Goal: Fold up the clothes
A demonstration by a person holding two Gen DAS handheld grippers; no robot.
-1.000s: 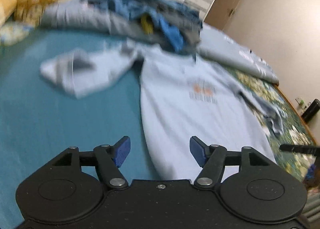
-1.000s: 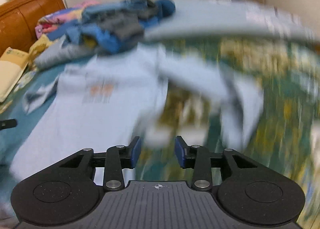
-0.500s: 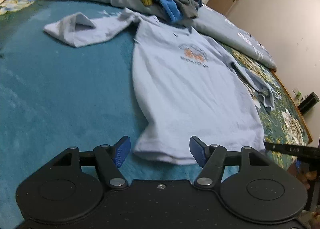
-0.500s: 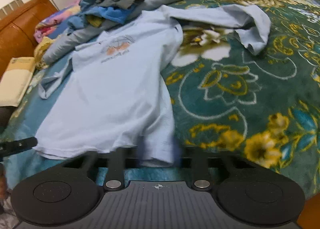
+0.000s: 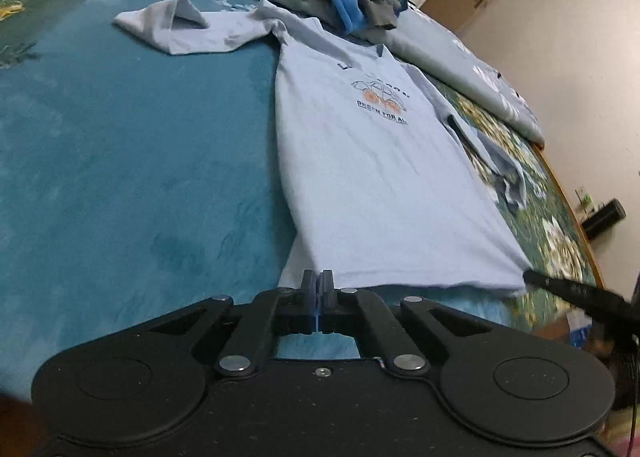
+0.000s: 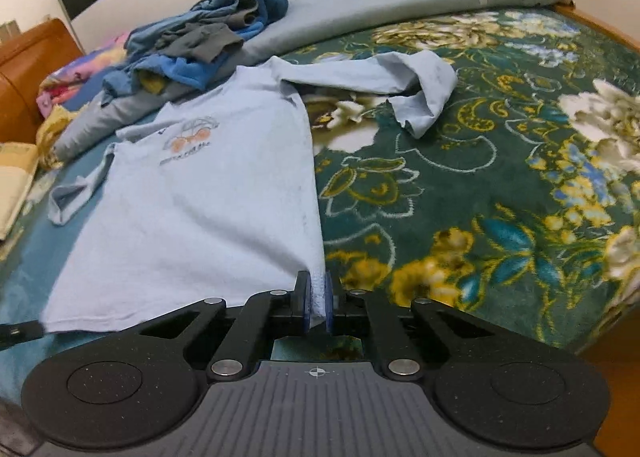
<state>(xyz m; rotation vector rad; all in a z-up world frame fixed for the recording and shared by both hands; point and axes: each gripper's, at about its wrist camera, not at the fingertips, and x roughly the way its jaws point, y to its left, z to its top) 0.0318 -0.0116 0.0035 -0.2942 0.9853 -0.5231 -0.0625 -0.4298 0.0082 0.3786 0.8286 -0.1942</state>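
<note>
Bed (image 6: 500, 185): largest item; teal and floral cover, carries everything listed here.
Folded grey quilt (image 5: 460, 69): along the far side of the bed, beyond the shirt's collar.
Pile of clothes (image 6: 200, 45): heaped on the quilt, just past the shirt's collar; blues and greys, unfolded.
Light-blue long-sleeved shirt (image 5: 372, 177): the task item; flat on the bed, print side up, 2 sleeves thrown out to either side, the right one crumpled at its cuff.
Shirt, long axis: runs from the hem, at the jaws, straight away to the collar beside the pile; collar points away from both grippers, hem points at them.
Left gripper (image 5: 317, 284): at the hem's left corner; jaws closed together, with hem cloth at their tips, apparently pinched, though the cloth between the pads is hard to make out.
Right gripper (image 6: 316, 297): at the hem's right corner; jaws pressed onto a fold of the blue cloth, plainly gripped.
Deciding relation: the whole shirt lies forward of both grippers, 1 hem corner each, neither nearer than the other; judged ready for the hem to be carried along the long axis toward the collar.
Risk, judged: the loose sleeves lie outside the body and may drag or bunch.
</note>
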